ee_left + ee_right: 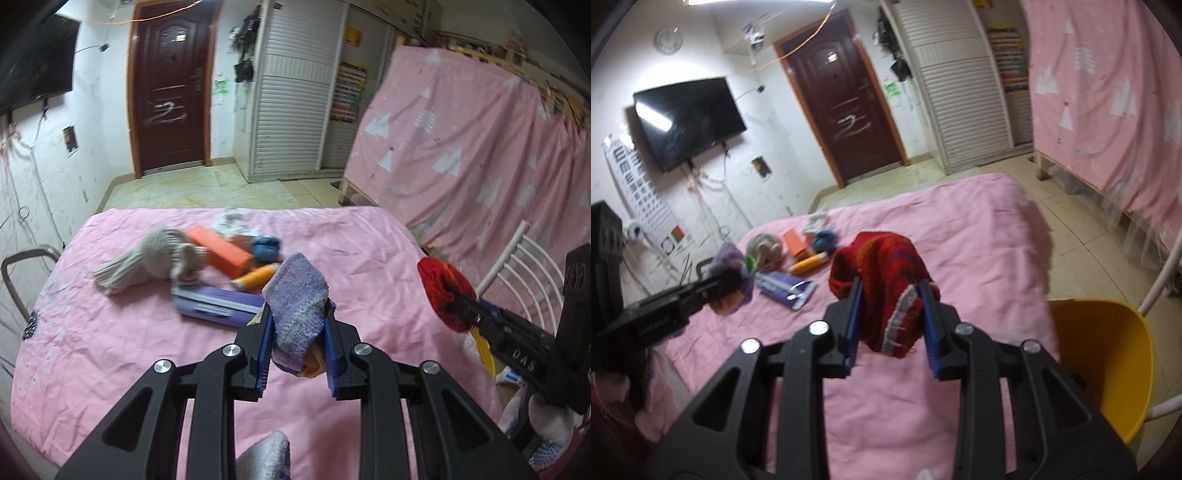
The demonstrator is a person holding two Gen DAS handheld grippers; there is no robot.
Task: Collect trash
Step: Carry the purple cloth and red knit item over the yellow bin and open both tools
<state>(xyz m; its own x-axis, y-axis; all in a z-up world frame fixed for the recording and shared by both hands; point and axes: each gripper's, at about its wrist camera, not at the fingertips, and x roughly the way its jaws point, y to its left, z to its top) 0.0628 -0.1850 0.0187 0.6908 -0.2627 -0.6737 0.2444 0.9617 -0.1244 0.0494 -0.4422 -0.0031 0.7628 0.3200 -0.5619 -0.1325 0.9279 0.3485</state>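
The left gripper [297,314] clenches one purple knitted sock [295,295] at frame centre; the right gripper [892,291] grasps one red knitted sock [882,273]. On the pink bedsheet [369,258], upper left, lie one grey sock [147,258], one orange box [221,251] and one purple packet [218,304]. One yellow bin [1108,354] stands lower right.

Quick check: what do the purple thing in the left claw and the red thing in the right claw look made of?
Purple item: soft knitted yarn, matte; stitch rows show. Red item: also knit, matte, striped, with a ribbed pale edge. Both look like socks, though that's a guess.
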